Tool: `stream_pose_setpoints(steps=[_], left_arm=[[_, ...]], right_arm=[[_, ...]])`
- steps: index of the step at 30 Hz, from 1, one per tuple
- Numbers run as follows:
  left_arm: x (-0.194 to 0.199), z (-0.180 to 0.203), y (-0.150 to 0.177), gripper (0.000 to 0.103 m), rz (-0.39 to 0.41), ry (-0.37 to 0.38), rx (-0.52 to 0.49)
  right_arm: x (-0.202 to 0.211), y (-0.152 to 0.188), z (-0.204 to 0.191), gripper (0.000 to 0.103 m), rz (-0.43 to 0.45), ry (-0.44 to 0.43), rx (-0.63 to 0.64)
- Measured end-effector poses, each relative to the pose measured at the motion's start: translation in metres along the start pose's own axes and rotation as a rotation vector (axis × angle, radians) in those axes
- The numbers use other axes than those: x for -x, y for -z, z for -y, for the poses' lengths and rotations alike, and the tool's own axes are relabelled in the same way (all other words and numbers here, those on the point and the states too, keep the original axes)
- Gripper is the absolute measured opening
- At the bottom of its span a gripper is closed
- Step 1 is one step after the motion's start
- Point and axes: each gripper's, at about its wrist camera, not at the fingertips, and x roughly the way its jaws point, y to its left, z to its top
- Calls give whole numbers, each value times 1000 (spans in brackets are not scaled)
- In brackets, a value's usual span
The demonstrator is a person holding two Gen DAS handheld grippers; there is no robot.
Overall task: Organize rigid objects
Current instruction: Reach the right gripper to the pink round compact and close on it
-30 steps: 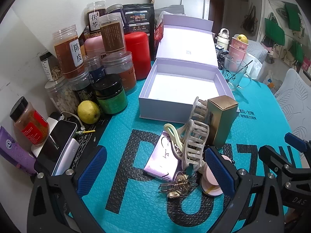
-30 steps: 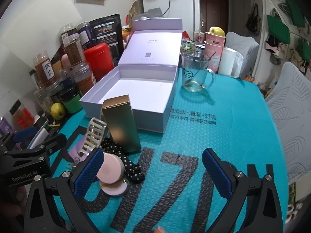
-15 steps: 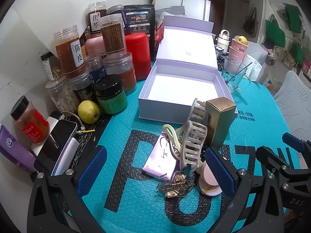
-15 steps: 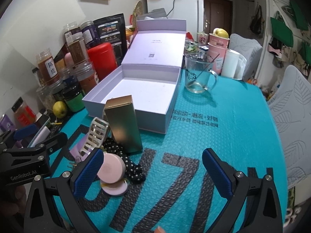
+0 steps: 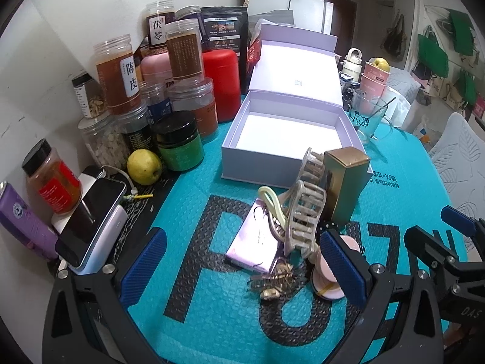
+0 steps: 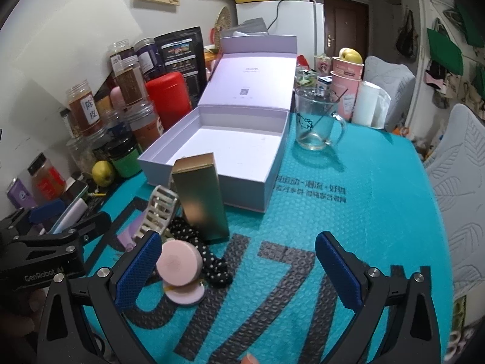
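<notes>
An open lavender box (image 5: 291, 133) (image 6: 221, 139) stands empty on the teal mat, lid up. In front of it lie a gold carton (image 5: 345, 182) (image 6: 201, 194), a beige claw clip (image 5: 303, 215) (image 6: 157, 209), a flat lilac case (image 5: 257, 239), a small gold clip (image 5: 272, 282), a polka-dot scrunchie (image 6: 209, 261) and a pink round compact (image 6: 178, 262). My left gripper (image 5: 242, 267) is open and empty, low, just before the pile. My right gripper (image 6: 239, 270) is open and empty, right of the compact.
Many jars (image 5: 121, 72), a red canister (image 5: 221, 82), a lemon (image 5: 144, 166) and a phone (image 5: 91, 218) crowd the left wall. A glass mug (image 6: 318, 121) and pink cups (image 6: 347, 88) stand right of the box. A white chair (image 6: 460, 182) is at the right.
Both grippers have drifted slightly; the pile and box appear a little farther in the left view. Nothing was gripped or moved.
</notes>
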Motion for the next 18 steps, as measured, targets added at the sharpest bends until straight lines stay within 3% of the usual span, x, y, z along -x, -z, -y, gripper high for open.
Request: stream_pose_setpoints(steps=[8,18], left_arm=[[5,-6,24,103,-8,0,11],[2,-14,39,103,-27,39,11]], right_arm=[[5,19,-1,103,-11,-28,9],[0,43,-6,100,-44,-143,-39]])
